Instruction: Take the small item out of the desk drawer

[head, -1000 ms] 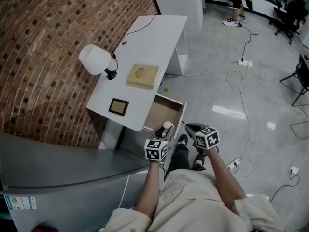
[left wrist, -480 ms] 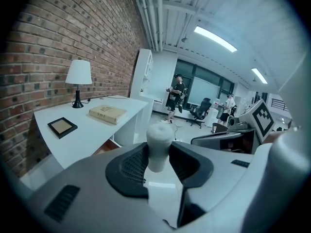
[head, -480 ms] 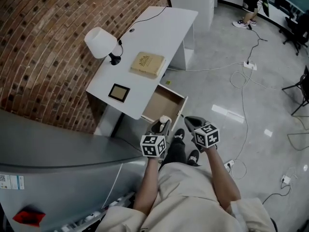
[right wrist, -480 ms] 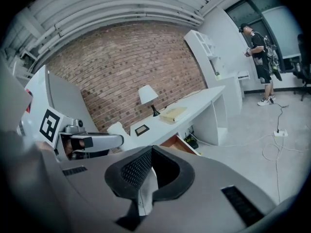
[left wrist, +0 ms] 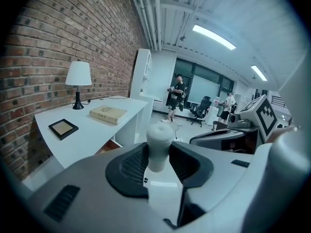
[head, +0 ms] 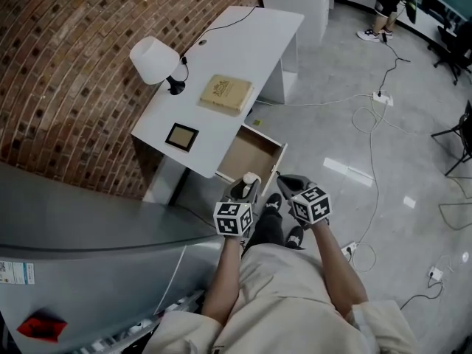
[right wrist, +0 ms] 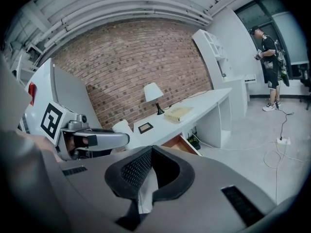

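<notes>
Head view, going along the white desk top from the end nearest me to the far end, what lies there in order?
Picture frame → book → small dark dot by the cable. The lamp is left out: it stands about level with the book.

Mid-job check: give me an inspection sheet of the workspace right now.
Surface: white desk along the brick wall.
Job's things: drawer open, inside looks bare; small white item held just outside it.
Clutter: lamp, book, small frame on the desk.
Grippers: left gripper shut on the item; right gripper shut, empty.
Cables: lamp cord on the desk; floor cables, power strip.
Surroundings: grey cabinet, a person standing far off.
</notes>
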The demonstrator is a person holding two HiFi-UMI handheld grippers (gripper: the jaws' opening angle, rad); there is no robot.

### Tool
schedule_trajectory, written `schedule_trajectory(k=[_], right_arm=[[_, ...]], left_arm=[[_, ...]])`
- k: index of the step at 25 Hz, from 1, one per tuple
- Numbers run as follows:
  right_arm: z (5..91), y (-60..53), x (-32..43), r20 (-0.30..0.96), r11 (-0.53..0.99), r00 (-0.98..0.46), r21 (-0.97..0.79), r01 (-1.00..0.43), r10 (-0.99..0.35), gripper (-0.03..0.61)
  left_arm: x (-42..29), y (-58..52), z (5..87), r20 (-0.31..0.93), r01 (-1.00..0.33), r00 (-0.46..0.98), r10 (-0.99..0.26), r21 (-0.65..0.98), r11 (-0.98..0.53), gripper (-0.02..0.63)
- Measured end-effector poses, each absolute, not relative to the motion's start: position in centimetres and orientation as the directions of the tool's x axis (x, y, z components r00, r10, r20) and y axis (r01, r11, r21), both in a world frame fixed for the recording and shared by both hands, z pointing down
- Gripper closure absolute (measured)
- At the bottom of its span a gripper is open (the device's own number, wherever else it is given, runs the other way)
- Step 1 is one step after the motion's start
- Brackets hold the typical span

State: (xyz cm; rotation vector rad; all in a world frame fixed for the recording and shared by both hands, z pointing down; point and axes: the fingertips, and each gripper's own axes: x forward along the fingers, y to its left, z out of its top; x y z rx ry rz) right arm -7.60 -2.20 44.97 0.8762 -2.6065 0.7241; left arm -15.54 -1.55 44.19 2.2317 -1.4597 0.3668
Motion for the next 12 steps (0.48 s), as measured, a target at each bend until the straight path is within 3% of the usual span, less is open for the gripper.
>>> schedule_trajectory(k=[12], right_arm=[[44.86, -2.82, -6.68, 0.427, 0.683, -0.762, -0.358, -0.637, -0.487, 0.554]], left_arm=[[-14.80, -2.06, 44.25, 0.455, -0.912, 0.410, -0.791, 0.226, -0.343, 0.469]])
